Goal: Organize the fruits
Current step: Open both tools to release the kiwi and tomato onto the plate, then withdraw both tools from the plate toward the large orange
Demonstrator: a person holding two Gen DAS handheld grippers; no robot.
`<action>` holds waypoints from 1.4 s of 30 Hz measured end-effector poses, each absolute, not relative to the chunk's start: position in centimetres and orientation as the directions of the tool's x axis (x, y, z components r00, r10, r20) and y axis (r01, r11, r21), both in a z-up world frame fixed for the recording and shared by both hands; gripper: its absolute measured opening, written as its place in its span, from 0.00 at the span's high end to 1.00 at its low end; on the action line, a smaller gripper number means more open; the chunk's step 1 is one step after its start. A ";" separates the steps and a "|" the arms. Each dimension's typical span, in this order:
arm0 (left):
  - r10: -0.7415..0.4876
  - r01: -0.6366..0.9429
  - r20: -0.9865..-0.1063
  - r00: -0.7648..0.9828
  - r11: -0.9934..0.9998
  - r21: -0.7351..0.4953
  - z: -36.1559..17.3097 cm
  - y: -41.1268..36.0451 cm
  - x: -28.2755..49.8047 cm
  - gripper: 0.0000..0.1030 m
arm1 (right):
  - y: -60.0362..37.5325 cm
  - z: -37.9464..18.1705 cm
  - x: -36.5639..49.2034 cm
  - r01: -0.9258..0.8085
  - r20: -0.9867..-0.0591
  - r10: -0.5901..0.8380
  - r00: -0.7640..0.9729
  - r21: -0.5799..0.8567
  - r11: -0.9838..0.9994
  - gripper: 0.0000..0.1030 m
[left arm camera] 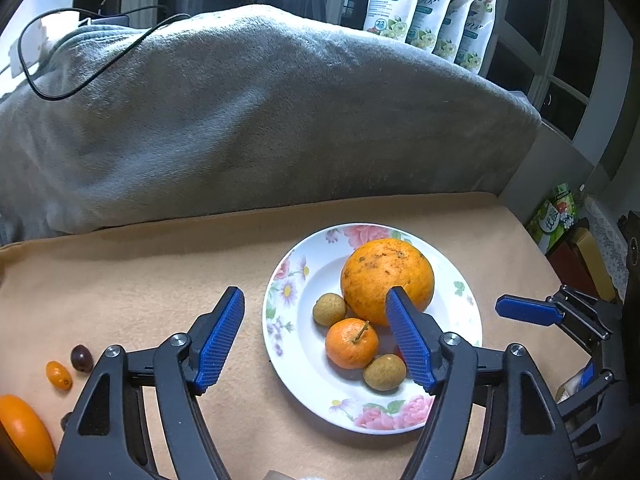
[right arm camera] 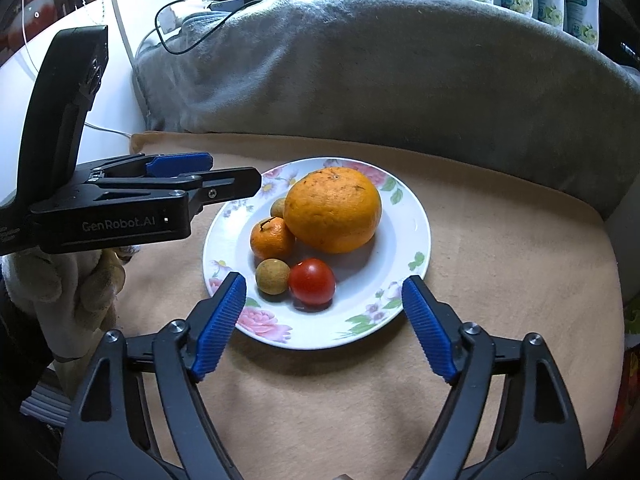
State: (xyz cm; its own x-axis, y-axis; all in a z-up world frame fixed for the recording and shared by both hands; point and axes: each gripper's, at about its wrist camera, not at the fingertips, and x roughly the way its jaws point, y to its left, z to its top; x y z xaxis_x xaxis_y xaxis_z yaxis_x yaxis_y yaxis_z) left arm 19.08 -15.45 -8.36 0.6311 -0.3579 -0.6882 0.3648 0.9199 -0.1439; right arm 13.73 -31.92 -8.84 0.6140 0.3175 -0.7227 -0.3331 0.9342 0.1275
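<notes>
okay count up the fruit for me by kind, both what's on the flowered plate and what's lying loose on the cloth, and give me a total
On the plate:
Big orange: 1
Small mandarin: 1
Brown longans: 2
Red tomato: 1

Loose on the cloth:
Small orange oval fruit: 1
Dark grape-like fruit: 1
Larger orange fruit at the frame edge: 1

Total: 8

Left gripper point(right arm camera: 224, 184) side: you can read "GenRobot.AI"
Pouches point(left arm camera: 394, 0) behind blanket: "72" in a circle; brand unreadable
</notes>
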 end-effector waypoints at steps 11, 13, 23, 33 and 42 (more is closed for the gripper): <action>-0.333 0.337 -0.684 0.649 0.932 -0.134 -7.9 -14.5 18.0 0.29 | -31.7 -8.2 12.8 -0.330 -0.710 0.306 0.634 0.110 0.938 0.18; -0.338 0.339 -0.677 0.654 0.931 -0.138 -7.7 -14.3 17.7 0.29 | -31.6 -7.9 12.5 -0.330 -0.704 0.304 0.642 0.105 0.938 0.18; -0.333 0.309 -0.644 0.689 0.938 -0.155 -6.8 -12.4 15.7 0.29 | -30.8 -7.2 11.2 -0.329 -0.680 0.287 0.675 0.071 0.942 0.18; -0.324 0.266 -0.604 0.728 0.946 -0.187 -5.3 -8.2 12.8 0.29 | -29.2 -6.8 10.3 -0.362 -0.666 0.314 0.677 0.070 0.929 0.18; -0.227 0.144 -0.592 0.773 0.972 -0.185 -5.4 -1.6 10.0 0.29 | -27.5 -6.4 10.1 -0.396 -0.664 0.343 0.665 0.077 0.915 0.18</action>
State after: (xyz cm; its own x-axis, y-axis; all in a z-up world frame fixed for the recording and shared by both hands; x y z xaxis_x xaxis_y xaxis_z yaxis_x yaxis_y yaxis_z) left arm 10.01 -1.63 -5.44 0.7732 -0.2270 -0.5921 0.1438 0.9722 -0.1850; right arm 10.15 -27.51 -6.44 0.6647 0.3431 -0.6637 -0.3959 0.9151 0.0766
